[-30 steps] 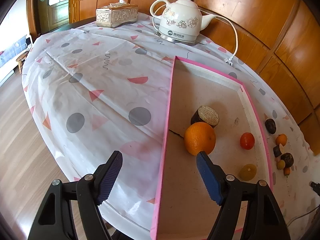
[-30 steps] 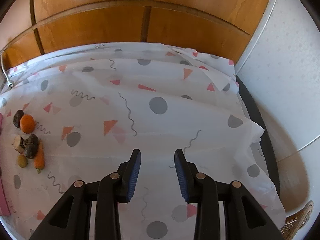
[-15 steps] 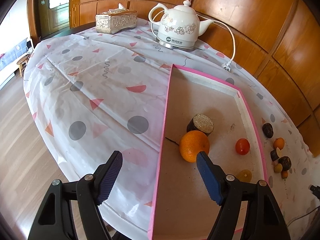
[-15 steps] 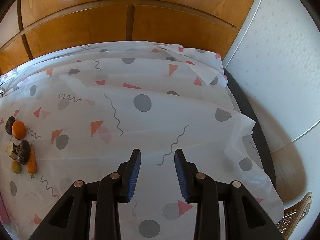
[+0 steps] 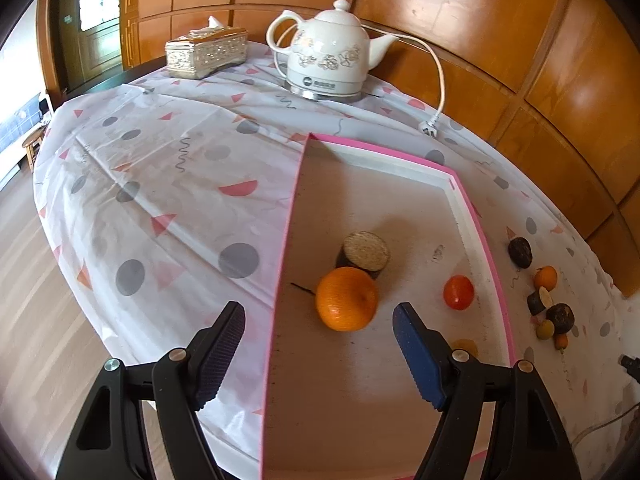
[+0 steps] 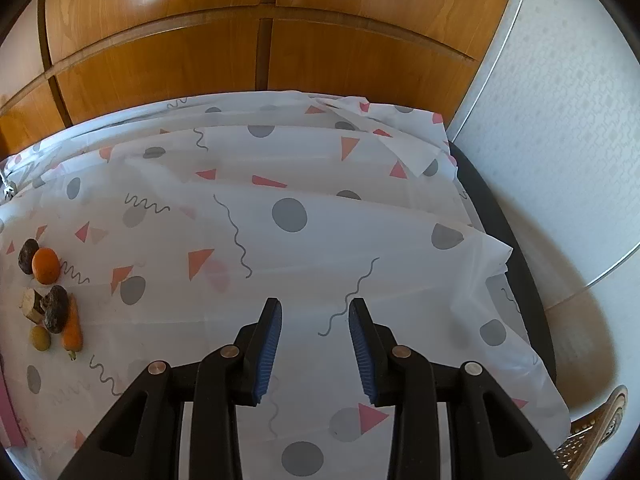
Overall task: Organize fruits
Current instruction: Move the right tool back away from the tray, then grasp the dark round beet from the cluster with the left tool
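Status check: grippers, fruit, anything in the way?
Left gripper open, empty, above orange in tray. Right gripper empty. Loose pile remains. Nothing blocking.

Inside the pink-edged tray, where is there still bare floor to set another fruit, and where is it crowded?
The pink-edged tray is bare at its far end, beyond the cut brown piece, and along the near left edge. Its middle is crowded: large orange, small red fruit. Outside its right rim sits a cluster of small pieces.
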